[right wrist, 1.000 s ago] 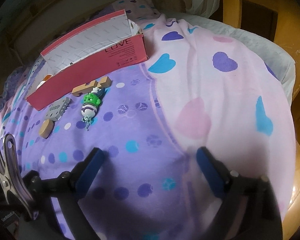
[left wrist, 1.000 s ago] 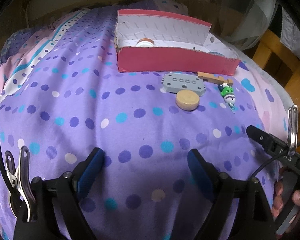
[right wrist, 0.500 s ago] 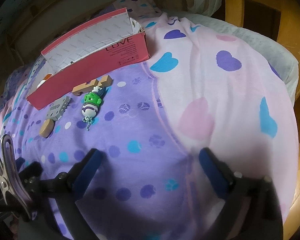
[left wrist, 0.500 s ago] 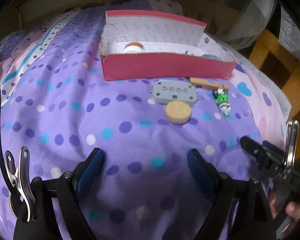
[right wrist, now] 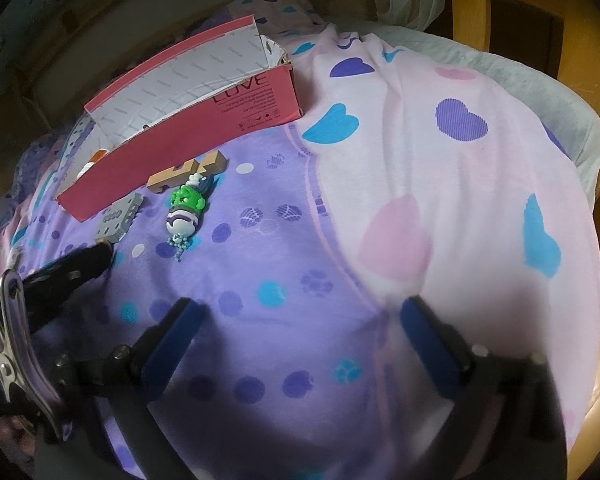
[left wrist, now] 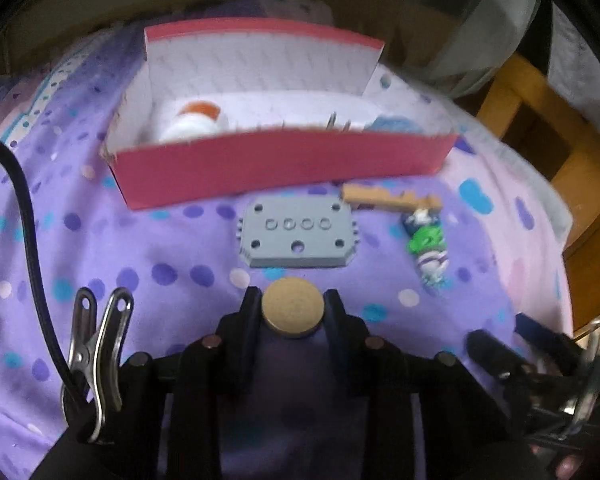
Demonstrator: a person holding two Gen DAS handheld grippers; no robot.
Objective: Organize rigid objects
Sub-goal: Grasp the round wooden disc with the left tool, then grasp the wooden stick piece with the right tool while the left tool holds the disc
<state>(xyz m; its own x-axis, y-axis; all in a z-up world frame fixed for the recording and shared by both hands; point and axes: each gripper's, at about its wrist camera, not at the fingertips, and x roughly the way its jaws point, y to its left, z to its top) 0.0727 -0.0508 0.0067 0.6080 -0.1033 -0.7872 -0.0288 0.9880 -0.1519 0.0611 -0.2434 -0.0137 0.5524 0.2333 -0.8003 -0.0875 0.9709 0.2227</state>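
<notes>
My left gripper (left wrist: 292, 312) is closing on a round tan wooden disc (left wrist: 292, 307) that lies on the purple dotted bedspread, and both pads touch its sides. Just beyond the disc lies a grey plate with holes (left wrist: 298, 236), and behind that stands an open red box (left wrist: 284, 168). To the right lie a notched wooden block (left wrist: 388, 200) and a green and white toy figure (left wrist: 426, 248). My right gripper (right wrist: 300, 320) hangs wide open over the bedspread with nothing between its fingers. From its view the toy figure (right wrist: 184, 208) and red box (right wrist: 180, 152) are far left.
Inside the box are a white bottle with an orange cap (left wrist: 196, 122) and something blue (left wrist: 396, 124). A yellow wooden frame (left wrist: 540, 120) stands past the bed's right edge. The pink heart-patterned cover (right wrist: 460, 160) fills the right side.
The left gripper has moved forward to the wooden disc and its jaws have come together on it. The right gripper has stayed where it was, its jaws a little wider.
</notes>
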